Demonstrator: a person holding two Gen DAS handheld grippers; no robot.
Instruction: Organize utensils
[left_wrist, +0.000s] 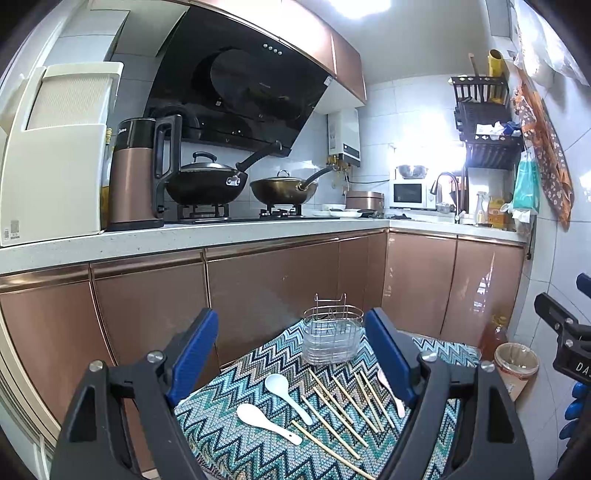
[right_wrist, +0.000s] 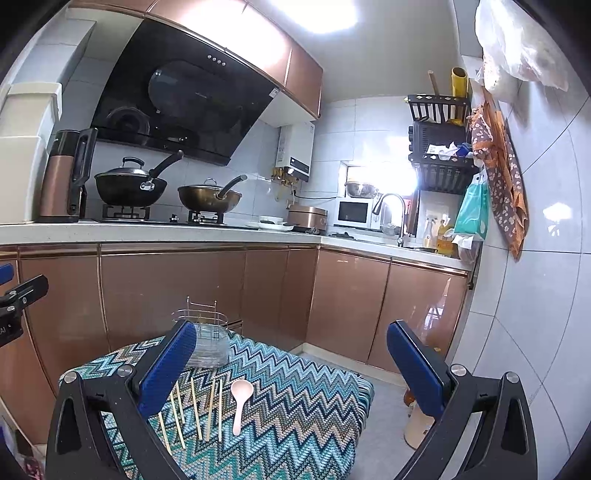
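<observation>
A wire utensil holder (left_wrist: 331, 338) stands empty at the far edge of a small table covered with a zigzag cloth (left_wrist: 236, 435). In front of it lie two white spoons (left_wrist: 286, 393) (left_wrist: 264, 422), several wooden chopsticks (left_wrist: 340, 406) and a pink spoon (left_wrist: 391, 391). My left gripper (left_wrist: 291, 354) is open and empty, above the utensils. In the right wrist view the holder (right_wrist: 207, 341), chopsticks (right_wrist: 195, 410) and pink spoon (right_wrist: 240, 404) lie on the cloth (right_wrist: 295, 398). My right gripper (right_wrist: 291, 365) is open and empty, above the table's right part.
Copper cabinet fronts (left_wrist: 258, 288) stand just behind the table. The counter holds a kettle (left_wrist: 140, 170) and two woks (left_wrist: 207, 181). A lined bin (left_wrist: 515, 367) and an oil bottle (left_wrist: 493, 334) stand on the floor at the right, by the tiled wall.
</observation>
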